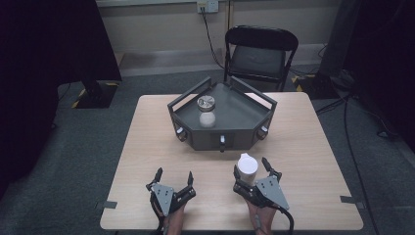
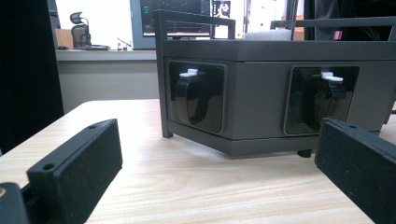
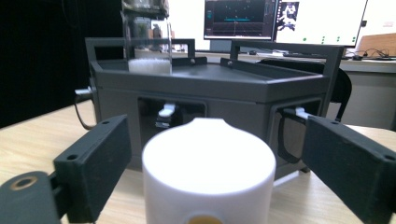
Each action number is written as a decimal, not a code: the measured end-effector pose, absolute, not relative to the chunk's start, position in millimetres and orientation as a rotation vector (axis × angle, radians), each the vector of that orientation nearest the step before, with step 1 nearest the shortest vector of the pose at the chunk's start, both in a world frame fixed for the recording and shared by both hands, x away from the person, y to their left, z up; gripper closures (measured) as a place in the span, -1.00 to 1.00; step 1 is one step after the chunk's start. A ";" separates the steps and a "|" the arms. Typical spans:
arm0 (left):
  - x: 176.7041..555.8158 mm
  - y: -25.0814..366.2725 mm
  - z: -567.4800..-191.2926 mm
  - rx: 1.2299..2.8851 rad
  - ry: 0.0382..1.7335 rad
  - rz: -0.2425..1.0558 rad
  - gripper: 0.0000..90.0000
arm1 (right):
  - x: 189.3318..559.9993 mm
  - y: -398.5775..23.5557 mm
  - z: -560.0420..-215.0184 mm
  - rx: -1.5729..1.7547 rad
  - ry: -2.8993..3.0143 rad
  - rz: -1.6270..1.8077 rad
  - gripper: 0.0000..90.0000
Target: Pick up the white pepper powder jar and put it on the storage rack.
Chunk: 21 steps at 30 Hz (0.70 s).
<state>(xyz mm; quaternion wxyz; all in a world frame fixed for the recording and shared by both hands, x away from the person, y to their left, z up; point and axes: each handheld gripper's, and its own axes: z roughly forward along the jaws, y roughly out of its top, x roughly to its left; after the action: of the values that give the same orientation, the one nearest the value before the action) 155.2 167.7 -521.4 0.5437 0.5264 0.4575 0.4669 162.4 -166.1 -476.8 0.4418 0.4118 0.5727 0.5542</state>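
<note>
Two black grippers rest on the pale wooden table (image 1: 147, 147): the right gripper (image 1: 251, 169) brackets a white cylindrical plastic cup (image 1: 247, 168) without touching it; the left gripper (image 1: 173, 177) gapes empty.

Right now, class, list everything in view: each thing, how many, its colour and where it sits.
White container: 1, white, near right of table, between the right gripper's jaws.
Jar: 1, clear glass with metal lid, white contents, on the tray.
Tray: 1, dark grey, railed, middle far side of the table.
Table: 1, light wood.
Folding chair: 1, black, behind the table.
Left gripper: 1, black, near left, open, holding nothing.
Right gripper: 1, black, jaws either side of the white container, gaps showing.
</note>
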 end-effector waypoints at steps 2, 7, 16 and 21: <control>155.2 167.7 -521.4 1.249 1.086 1.108 -1.00 | 163.6 -168.8 -476.9 1.027 1.437 1.385 -0.74; 155.2 167.7 -521.4 1.249 1.086 1.108 -1.00 | 163.2 -170.1 -479.7 1.039 1.437 1.396 -0.62; 155.2 167.7 -521.4 1.249 1.086 1.108 -1.00 | 168.5 -173.7 -480.6 1.068 1.480 1.393 -0.51; 155.2 167.7 -521.4 1.249 1.086 1.108 -1.00 | 169.6 -172.8 -479.6 1.068 1.506 1.379 -0.40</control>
<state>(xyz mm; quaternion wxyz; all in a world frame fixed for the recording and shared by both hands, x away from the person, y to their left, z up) 155.2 167.7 -521.4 0.5436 0.5264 0.4575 0.4669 169.6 -172.8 -479.6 0.4064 0.4235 0.5970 0.5469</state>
